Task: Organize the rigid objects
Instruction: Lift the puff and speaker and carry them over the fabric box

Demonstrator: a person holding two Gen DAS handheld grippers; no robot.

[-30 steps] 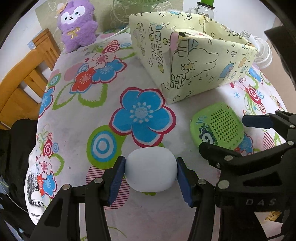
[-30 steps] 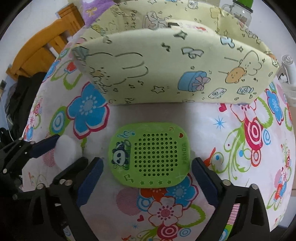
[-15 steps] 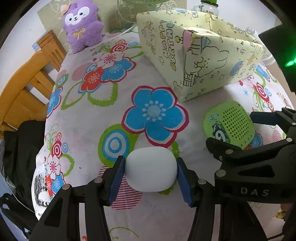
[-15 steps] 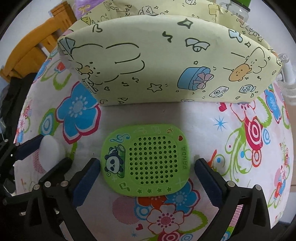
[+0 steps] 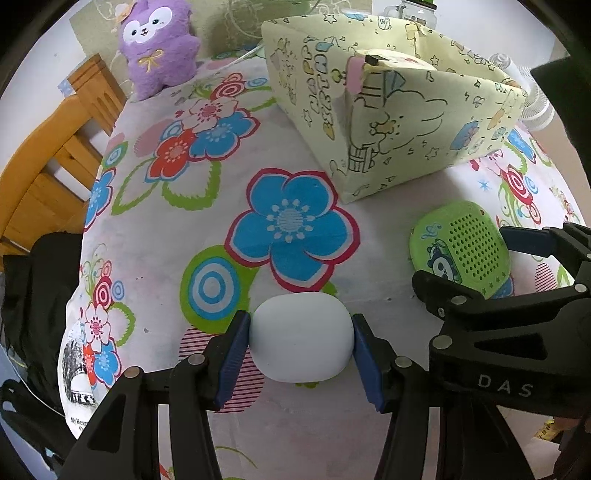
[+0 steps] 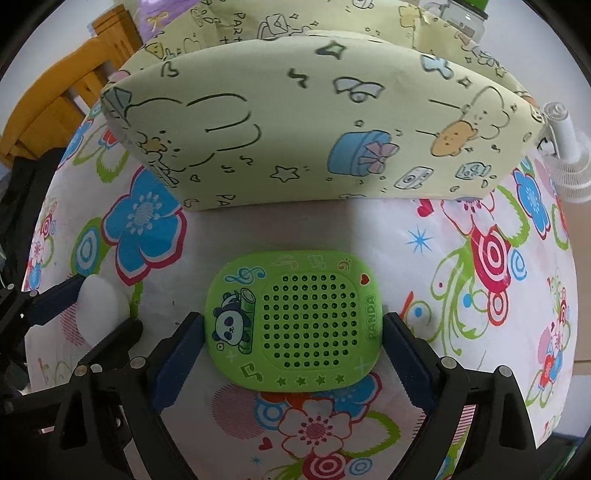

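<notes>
A white rounded case [image 5: 301, 338] sits between the blue pads of my left gripper [image 5: 301, 345], which is shut on it just above the flowered tablecloth [image 5: 221, 229]. To its right a green panda speaker [image 6: 295, 321] lies flat on the cloth. My right gripper [image 6: 293, 343] straddles the speaker. Its jaws are closing, and its pads [image 6: 184, 350] stand close beside the speaker's two short sides without pressing on it. The left wrist view also shows the speaker [image 5: 469, 251] and the right gripper [image 5: 476, 264]. At the left edge of the right wrist view are the white case [image 6: 99, 306] and the left gripper [image 6: 94, 314].
A pale yellow box with cartoon drawings [image 6: 314, 129] stands open-topped just behind the speaker. A purple plush toy [image 5: 159, 48] sits at the far edge. A small white fan [image 6: 565, 147] and a glass jar [image 6: 461, 14] lie beyond the box. A wooden chair [image 5: 48, 166] stands at the left.
The right gripper's jaws have drawn in toward the green speaker's sides. The left gripper still holds the white case in the same place.
</notes>
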